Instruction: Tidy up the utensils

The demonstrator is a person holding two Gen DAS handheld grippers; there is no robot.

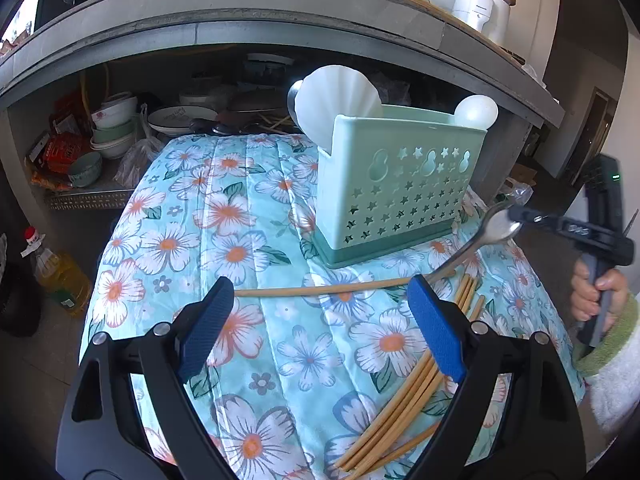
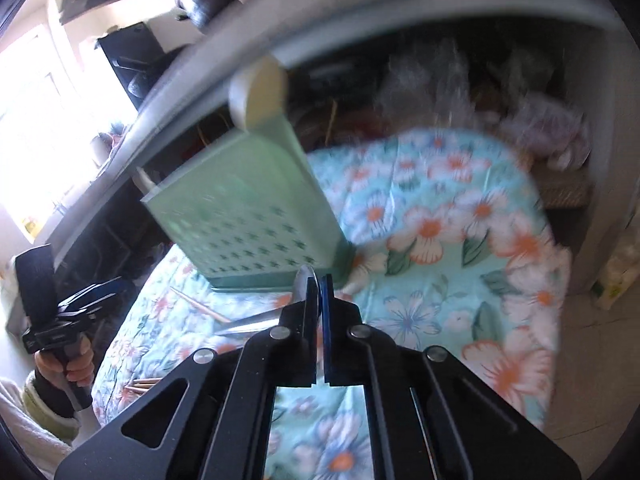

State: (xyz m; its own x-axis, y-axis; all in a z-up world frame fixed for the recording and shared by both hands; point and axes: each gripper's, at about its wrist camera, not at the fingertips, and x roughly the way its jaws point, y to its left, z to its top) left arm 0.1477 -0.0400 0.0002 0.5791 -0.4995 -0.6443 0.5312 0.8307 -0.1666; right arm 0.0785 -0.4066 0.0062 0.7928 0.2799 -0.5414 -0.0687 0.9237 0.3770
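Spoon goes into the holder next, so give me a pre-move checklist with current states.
1. Right hand-held gripper shut on the metal spoon: ok.
2. Spoon clear of the cloth: ok.
3. Green utensil holder upright: ok.
4. Free room inside the holder: cannot tell.
5. Left hand-held gripper open and empty: ok.
6. Chopsticks put away: not ok, on the cloth.

Oil bottle (image 1: 60,270) — stacked bowls (image 1: 114,128)
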